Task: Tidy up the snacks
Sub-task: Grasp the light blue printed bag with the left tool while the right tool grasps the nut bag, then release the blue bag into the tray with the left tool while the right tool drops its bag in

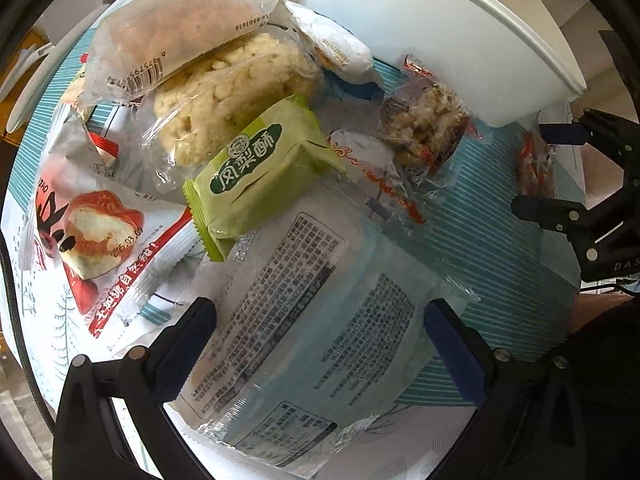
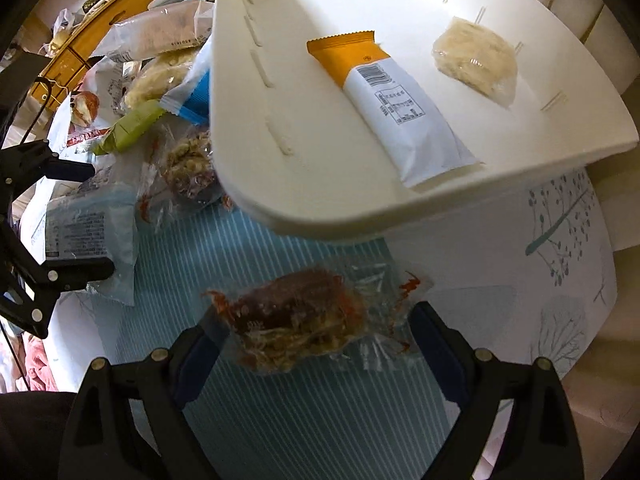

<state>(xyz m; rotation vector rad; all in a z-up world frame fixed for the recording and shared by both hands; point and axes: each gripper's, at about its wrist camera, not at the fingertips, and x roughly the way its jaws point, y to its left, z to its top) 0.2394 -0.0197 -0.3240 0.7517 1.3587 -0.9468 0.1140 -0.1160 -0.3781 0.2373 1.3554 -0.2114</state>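
My left gripper point(image 1: 324, 332) points down and stands open astride a large pale-blue packet point(image 1: 320, 304) with black print that lies flat on the cloth; the fingers point(image 1: 196, 320) are clear of its edges. A brown nut cake in a clear, red-printed wrapper point(image 2: 296, 316) lies between the open fingers of my right gripper point(image 2: 316, 340), whose pads sit at the wrapper's ends without squeezing it. The white basket point(image 2: 312, 128) just beyond holds an orange-and-white packet point(image 2: 384, 96) and a pale rice cake point(image 2: 476, 64). The left wrist view shows the right gripper point(image 1: 546, 170) at its right edge.
Loose snacks are piled behind the pale-blue packet: a green packet point(image 1: 256, 164), a red-and-white date packet point(image 1: 96, 236), a clear bag of puffed rice point(image 1: 224, 92) and another nut cake point(image 1: 424, 128). A blue-striped cloth point(image 1: 500, 248) covers the table. A wooden cabinet point(image 2: 120, 12) stands behind.
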